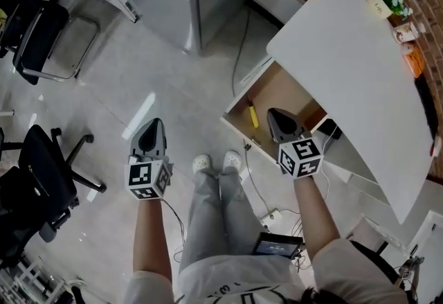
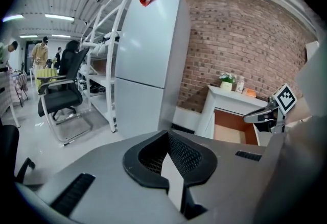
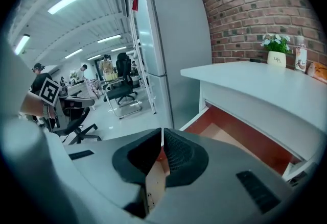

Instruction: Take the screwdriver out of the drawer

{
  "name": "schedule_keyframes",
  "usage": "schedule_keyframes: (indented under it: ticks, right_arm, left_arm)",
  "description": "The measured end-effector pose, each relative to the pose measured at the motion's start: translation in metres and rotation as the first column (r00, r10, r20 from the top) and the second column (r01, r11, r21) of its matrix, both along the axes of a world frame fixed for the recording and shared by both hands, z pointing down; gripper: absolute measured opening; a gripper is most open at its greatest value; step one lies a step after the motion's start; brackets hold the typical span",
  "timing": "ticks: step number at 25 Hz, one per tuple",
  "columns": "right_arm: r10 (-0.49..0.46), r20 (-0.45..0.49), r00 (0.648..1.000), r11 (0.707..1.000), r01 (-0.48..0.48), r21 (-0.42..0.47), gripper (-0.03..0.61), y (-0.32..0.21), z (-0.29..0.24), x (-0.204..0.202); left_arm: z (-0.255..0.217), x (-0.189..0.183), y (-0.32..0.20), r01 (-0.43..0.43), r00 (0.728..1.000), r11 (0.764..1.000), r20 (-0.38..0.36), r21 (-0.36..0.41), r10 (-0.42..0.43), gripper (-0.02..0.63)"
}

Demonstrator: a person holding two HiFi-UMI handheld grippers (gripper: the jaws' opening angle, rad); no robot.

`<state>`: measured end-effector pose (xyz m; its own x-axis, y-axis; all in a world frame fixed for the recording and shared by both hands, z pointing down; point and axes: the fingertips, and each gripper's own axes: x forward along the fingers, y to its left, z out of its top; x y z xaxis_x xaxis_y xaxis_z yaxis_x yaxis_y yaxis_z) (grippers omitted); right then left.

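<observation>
R gripper (image 1: pixel 274 115): jaws clenched, nothing between them, over open drawer (image 1: pixel 285 91) under desk (image 1: pixel 353 67). Screwdriver (image 1: pixel 253 115), yellow handle, lies on drawer floor near pulled-out end, just beside R tips, untouched. L gripper (image 1: pixel 156 124): jaws closed, empty, over floor, well apart, prob. keeping clear. R must open before grasp.

An open-plan office. Left of the left claw (image 1: pixel 155 122) stand swivel chairs (image 1: pixel 38 185); shelving (image 2: pixel 110 65) and strip lights (image 2: pixel 59 16) lie beyond it.

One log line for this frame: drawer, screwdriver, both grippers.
drawer open | screwdriver lying inside, untouched | left gripper shut, empty | right gripper shut, empty, over drawer
</observation>
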<state>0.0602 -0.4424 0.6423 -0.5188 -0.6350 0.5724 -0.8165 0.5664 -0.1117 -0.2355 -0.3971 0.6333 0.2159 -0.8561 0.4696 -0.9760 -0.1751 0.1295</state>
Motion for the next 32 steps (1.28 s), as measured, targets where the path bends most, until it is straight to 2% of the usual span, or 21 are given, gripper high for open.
schedule_keyframes:
  ticks: [7,11,16,17,18,19,23,27,32]
  right_arm:
    - [0.012,-0.047,0.999,0.994,-0.017,-0.109,0.025,-0.007,0.073,0.001]
    - [0.016,-0.066,0.998,0.981,-0.029,-0.193,0.026,-0.008,0.114,0.0]
    - [0.027,-0.093,0.995,0.96,-0.051,-0.274,0.028,-0.01,0.156,-0.003]
    - [0.031,-0.098,0.995,0.954,-0.058,-0.295,0.048,-0.009,0.164,-0.003]
    - [0.033,-0.102,0.994,0.945,-0.064,-0.32,0.11,-0.009,0.173,-0.003]
    - [0.03,-0.112,0.993,0.935,-0.068,-0.348,0.143,-0.008,0.181,-0.002]
    - [-0.043,-0.213,0.976,0.895,-0.057,-0.442,0.153,-0.004,0.213,0.001]
    - [-0.09,-0.298,0.95,0.886,-0.06,-0.46,0.153,-0.011,0.229,-0.002]
    - [-0.085,-0.36,0.929,0.877,-0.102,-0.47,0.152,-0.021,0.242,0.0]
  left_arm:
    - [0.054,-0.01,-0.003,0.003,1.0,0.999,-0.022,-0.055,-0.004,0.012]
    - [0.081,-0.01,-0.007,0.004,0.999,0.996,-0.042,-0.084,-0.008,0.012]
    - [0.108,-0.006,-0.007,-0.035,0.999,0.994,-0.037,-0.108,0.031,0.012]
    - [0.112,-0.006,-0.006,-0.041,0.999,0.993,-0.037,-0.114,0.037,0.012]
    - [0.116,-0.005,-0.004,-0.045,0.998,0.992,-0.037,-0.121,0.041,0.012]
    - [0.119,-0.006,-0.003,-0.047,0.998,0.991,-0.037,-0.128,0.043,0.012]
    - [0.127,-0.01,0.0,-0.041,0.999,0.988,-0.04,-0.147,0.035,0.012]
    - [0.132,-0.019,0.003,-0.036,0.999,0.987,-0.035,-0.158,0.031,0.012]
    - [0.135,-0.027,0.007,-0.024,0.999,0.986,-0.032,-0.166,0.019,0.012]
